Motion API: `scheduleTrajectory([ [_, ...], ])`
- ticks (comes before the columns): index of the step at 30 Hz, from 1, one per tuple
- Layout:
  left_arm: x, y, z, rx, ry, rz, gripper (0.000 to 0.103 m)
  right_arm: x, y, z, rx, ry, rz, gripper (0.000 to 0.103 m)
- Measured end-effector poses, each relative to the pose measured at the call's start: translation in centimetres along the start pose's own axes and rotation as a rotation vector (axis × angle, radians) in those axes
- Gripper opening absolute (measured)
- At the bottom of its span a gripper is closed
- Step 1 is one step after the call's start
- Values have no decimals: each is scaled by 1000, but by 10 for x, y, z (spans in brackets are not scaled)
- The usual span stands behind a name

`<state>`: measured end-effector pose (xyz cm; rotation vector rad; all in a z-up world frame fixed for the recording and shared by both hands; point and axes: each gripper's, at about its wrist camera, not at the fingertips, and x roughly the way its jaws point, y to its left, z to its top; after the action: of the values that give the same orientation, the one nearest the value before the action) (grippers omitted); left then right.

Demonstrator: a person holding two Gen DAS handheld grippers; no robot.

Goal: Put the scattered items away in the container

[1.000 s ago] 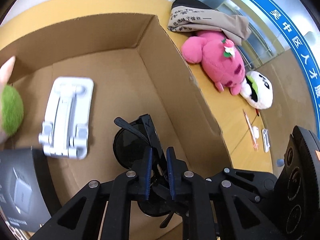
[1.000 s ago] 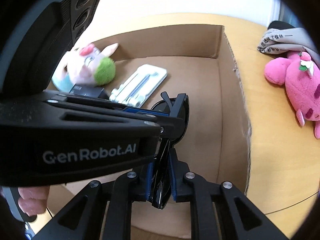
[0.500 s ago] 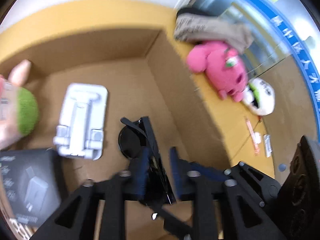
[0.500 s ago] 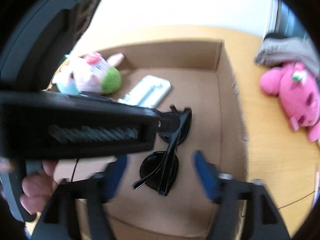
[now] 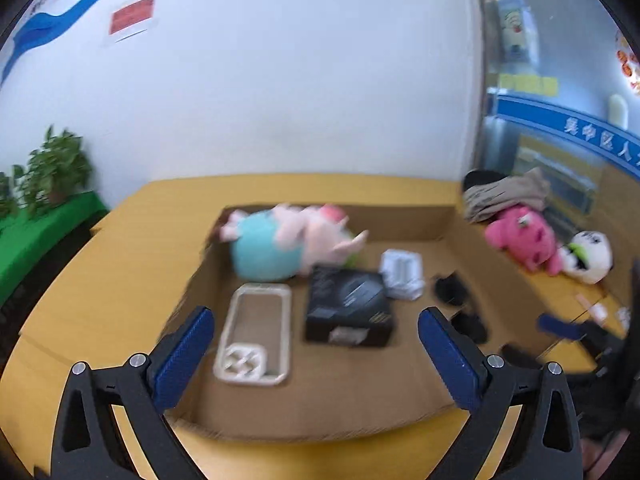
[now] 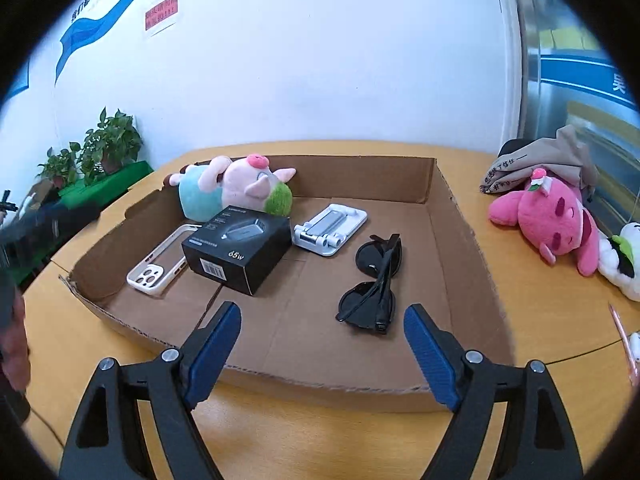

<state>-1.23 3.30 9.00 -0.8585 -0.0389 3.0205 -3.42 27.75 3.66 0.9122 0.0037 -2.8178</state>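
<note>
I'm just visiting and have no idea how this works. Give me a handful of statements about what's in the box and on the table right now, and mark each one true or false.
1. The sunglasses lie inside the cardboard box. True.
2. The right gripper is clamped on the sunglasses. False: its jaws are wide apart and hold nothing.
3. The pink plush toy is in the box. False: it lies on the table, outside the box's right wall.
4. The black charger box sits between the phone case and the white phone stand. True.
5. The left gripper is shut. False: it is open and empty.
</note>
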Motion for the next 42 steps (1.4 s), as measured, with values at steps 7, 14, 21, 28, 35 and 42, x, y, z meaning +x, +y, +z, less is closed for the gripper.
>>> scheduleTrajectory([
  [7,23,16,-50,-13,-4,73,103,11,9,-18,-2,-28,-14,86],
  [14,26,11,-58,10,-90,97,103,10,7,-25,-8,-94,-19,90],
  [21,26,12,-57,4,-77,83,103,8,6,-28,-11,-124,-20,90],
  [28,27,13,-58,-2,-72,71,103,8,6,-28,-10,-123,-20,90],
  [35,27,13,-58,-1,-71,69,103,8,6,-28,-10,-123,-20,90],
  [42,26,13,-58,0,-71,68,103,8,6,-28,-10,-123,-20,90],
])
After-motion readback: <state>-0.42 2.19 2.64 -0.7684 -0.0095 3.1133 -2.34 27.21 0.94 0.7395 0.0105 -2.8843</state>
